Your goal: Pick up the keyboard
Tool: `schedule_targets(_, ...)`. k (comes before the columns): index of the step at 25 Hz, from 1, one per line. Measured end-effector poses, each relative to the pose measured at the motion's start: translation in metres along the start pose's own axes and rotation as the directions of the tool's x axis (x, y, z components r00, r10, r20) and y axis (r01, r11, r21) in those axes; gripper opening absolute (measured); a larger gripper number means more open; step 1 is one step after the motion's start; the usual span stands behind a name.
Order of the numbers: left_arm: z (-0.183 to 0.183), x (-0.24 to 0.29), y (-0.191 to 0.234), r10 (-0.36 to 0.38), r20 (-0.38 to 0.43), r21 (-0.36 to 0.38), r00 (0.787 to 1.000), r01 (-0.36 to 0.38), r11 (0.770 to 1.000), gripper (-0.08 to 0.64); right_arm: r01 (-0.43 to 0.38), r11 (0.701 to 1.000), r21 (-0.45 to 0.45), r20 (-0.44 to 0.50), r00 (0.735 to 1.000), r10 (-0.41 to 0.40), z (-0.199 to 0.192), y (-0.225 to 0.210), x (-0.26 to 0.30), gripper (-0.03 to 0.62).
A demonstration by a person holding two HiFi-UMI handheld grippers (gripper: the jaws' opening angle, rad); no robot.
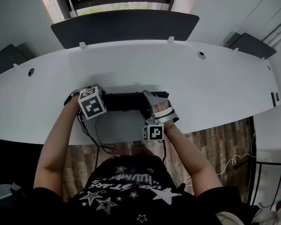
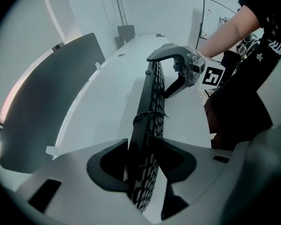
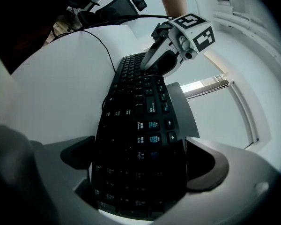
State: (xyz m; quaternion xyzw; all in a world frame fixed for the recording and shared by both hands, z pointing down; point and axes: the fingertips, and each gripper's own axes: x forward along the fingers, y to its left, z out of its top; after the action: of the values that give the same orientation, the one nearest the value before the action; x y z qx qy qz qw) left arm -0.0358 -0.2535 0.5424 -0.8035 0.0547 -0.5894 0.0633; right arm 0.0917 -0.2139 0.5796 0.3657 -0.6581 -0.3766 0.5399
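The keyboard (image 1: 124, 101) is lying across the near part of the white bench (image 1: 187, 74), between both grippers. The left gripper (image 2: 143, 165) is clamping the keyboard's left end, which shows edge-on between its jaws with a pad against each face. The right gripper (image 3: 138, 158) is gripping the right end, its jaws bearing on the keyboard's long edges. A cable (image 3: 103, 46) is trailing over the bench.
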Motion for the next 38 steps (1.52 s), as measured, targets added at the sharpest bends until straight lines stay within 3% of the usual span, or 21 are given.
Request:
schedule_targets(5, -0.001, -0.003, -0.009, 0.008, -0.042, -0.039, 0.999, -0.009, 0.999, 0.165, 0.024, 1.000, 0.002, -0.032, 0.999, -0.024, -0.002, -0.001, 0.001, 0.575)
schedule_targets(10, -0.003, -0.007, -0.023, -0.051, -0.027, -0.047, 0.998, 0.049, 0.998, 0.134, 0.055, 0.998, -0.004, -0.079, 0.995, -0.055, -0.003, -0.005, 0.003, 0.577)
schedule_targets(13, -0.009, -0.009, -0.029, -0.118, -0.028, -0.099, 0.993, 0.115, 0.988, 0.116, 0.074, 0.995, 0.064, -0.097, 0.993, -0.067, -0.004, -0.010, 0.002, 0.568)
schedule_targets(16, -0.016, -0.007, -0.035, -0.184, 0.014, -0.190, 0.983, 0.183, 0.965, 0.107, 0.114, 0.986, 0.124, -0.127, 0.987, -0.099, -0.009, -0.018, -0.002, 0.551)
schedule_targets(23, -0.015, -0.009, -0.041, -0.213, 0.096, -0.287, 0.972, 0.232, 0.930, 0.097, 0.150, 0.953, 0.263, -0.156, 0.981, -0.112, -0.009, -0.023, -0.015, 0.529)
schedule_targets(25, -0.015, -0.010, -0.044, -0.236, 0.131, -0.332, 0.963, 0.267, 0.905, 0.095, 0.158, 0.931, 0.328, -0.162, 0.981, -0.110, -0.009, -0.027, -0.020, 0.525)
schedule_targets(29, -0.013, -0.020, -0.050, -0.289, 0.260, -0.429, 0.921, 0.378, 0.820, 0.092, 0.169, 0.864, 0.474, -0.168, 0.981, -0.099, -0.011, -0.033, -0.030, 0.520)
schedule_targets(33, -0.021, -0.024, -0.053, -0.287, 0.307, -0.471, 0.907, 0.407, 0.783, 0.091, 0.162, 0.794, 0.586, -0.168, 0.983, -0.076, -0.012, -0.033, -0.036, 0.517)
schedule_targets(38, -0.032, -0.030, -0.059, -0.292, 0.406, -0.543, 0.866, 0.486, 0.685, 0.091, 0.156, 0.753, 0.640, -0.173, 0.983, -0.057, -0.012, -0.031, -0.042, 0.508)
